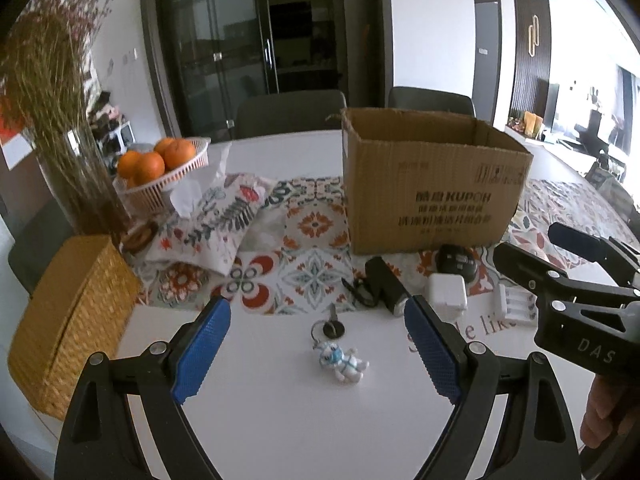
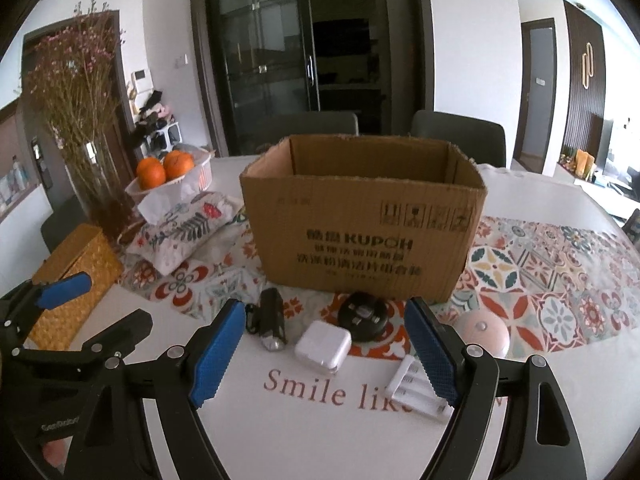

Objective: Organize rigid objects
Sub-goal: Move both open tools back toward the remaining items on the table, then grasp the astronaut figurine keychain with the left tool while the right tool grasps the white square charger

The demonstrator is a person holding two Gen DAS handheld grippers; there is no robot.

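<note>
An open cardboard box [image 1: 432, 188] [image 2: 360, 232] stands on the patterned runner. In front of it on the white table lie a black flashlight [image 1: 386, 286] [image 2: 271, 318], a white charger cube [image 1: 446, 294] [image 2: 323, 346], a round black device [image 1: 456, 263] [image 2: 363, 316], a white battery case [image 1: 516, 304] [image 2: 412, 386] and a pink round object [image 2: 486, 334]. A key with an astronaut charm [image 1: 342, 360] lies between my left gripper's open fingers. My left gripper [image 1: 318, 320] is open and empty. My right gripper [image 2: 326, 324] is open and empty above the charger.
A woven box [image 1: 68, 320] sits at the left edge. A vase of dried flowers [image 1: 76, 168], a basket of oranges [image 1: 160, 168] and a floral tissue pouch [image 1: 212, 220] stand at back left. Chairs stand behind the table.
</note>
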